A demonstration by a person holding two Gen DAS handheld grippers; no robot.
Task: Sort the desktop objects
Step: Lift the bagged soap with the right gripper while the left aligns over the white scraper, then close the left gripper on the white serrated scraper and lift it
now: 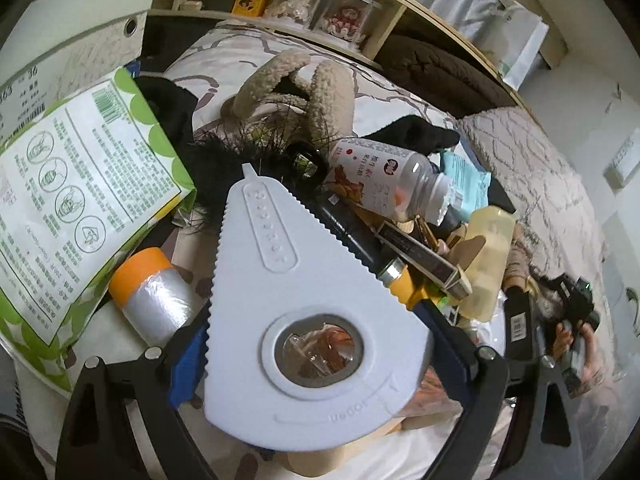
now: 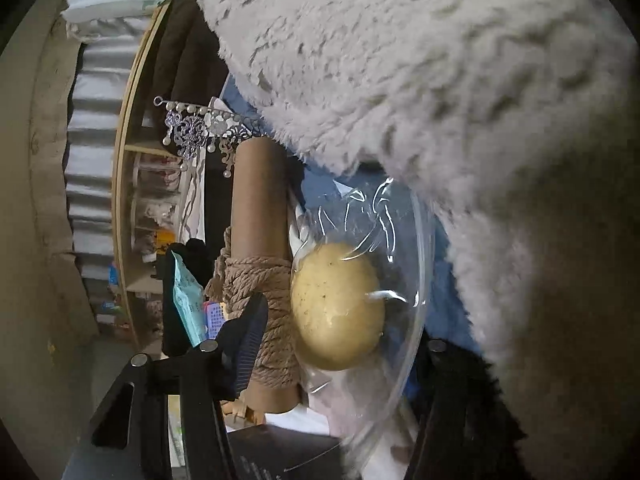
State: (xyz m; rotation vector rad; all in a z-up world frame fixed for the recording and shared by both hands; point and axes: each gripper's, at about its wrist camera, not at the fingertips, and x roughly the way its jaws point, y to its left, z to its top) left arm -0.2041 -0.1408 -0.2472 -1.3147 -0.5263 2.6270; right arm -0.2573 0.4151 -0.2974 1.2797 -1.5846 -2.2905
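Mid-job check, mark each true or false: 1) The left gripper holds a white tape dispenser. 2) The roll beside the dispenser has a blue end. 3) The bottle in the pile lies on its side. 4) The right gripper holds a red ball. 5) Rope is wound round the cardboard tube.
1) True: the left gripper is shut on the white tape dispenser.
2) False: the roll has an orange end.
3) True: the bottle lies on its side among the clutter.
4) False: the right gripper is shut on a clear shell with a yellowish egg inside.
5) True: rope wraps the tube.
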